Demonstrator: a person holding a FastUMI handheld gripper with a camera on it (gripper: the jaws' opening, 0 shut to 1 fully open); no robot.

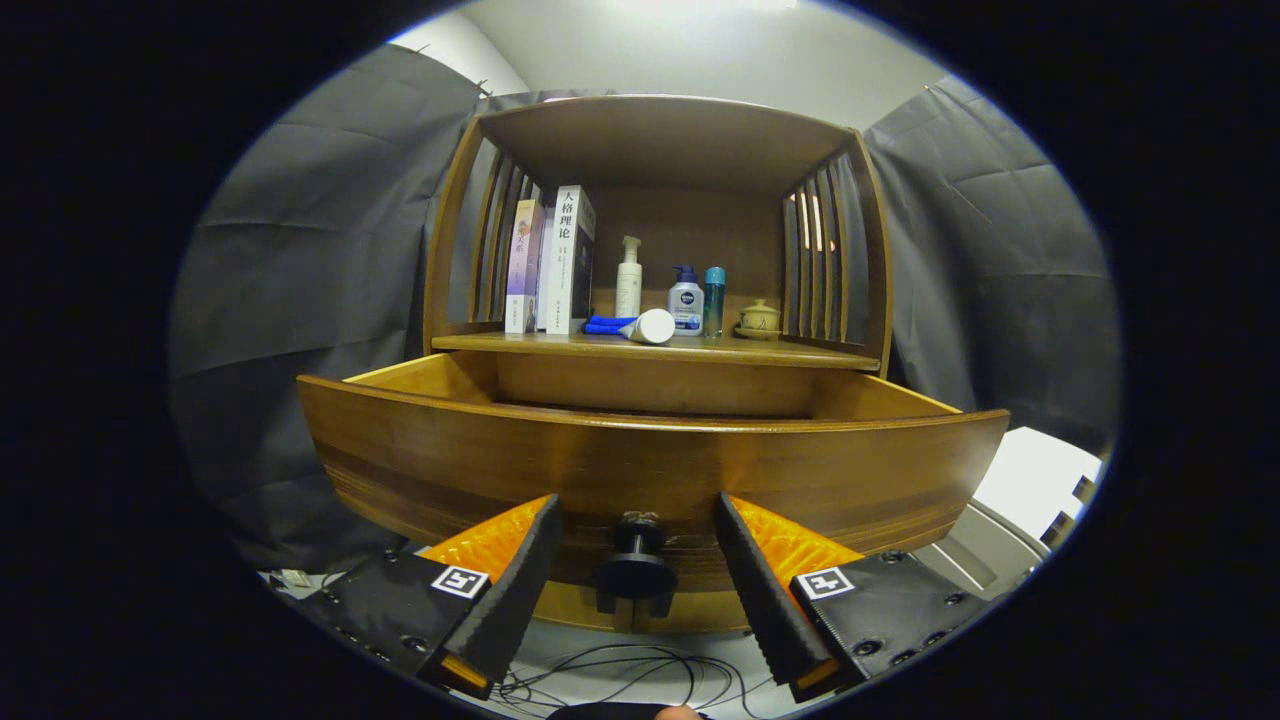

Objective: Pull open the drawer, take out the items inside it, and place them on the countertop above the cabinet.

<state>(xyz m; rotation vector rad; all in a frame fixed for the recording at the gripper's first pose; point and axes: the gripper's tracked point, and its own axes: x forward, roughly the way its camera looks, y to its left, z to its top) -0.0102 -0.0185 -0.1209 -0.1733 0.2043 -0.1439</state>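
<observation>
The wooden drawer (640, 460) stands pulled out of the cabinet, its curved front panel right ahead of my fingers. Its dark round knob (637, 560) sits between the two fingers, with a gap on each side. My gripper (637, 515) is open and holds nothing. The drawer's inside is hidden behind its front panel. Above it is the countertop (820, 352), where two books (555, 262), a white pump bottle (628, 278), a white tube lying on its side (650, 326), a blue cloth (606, 324), two more bottles (697, 300) and a small lidded pot (759, 318) stand.
Slatted side walls (825, 255) and a wooden top enclose the countertop. Dark cloth hangs on both sides. Black cables (620, 675) lie on the floor under the drawer. A white and grey object (1020, 500) stands to the right of the cabinet.
</observation>
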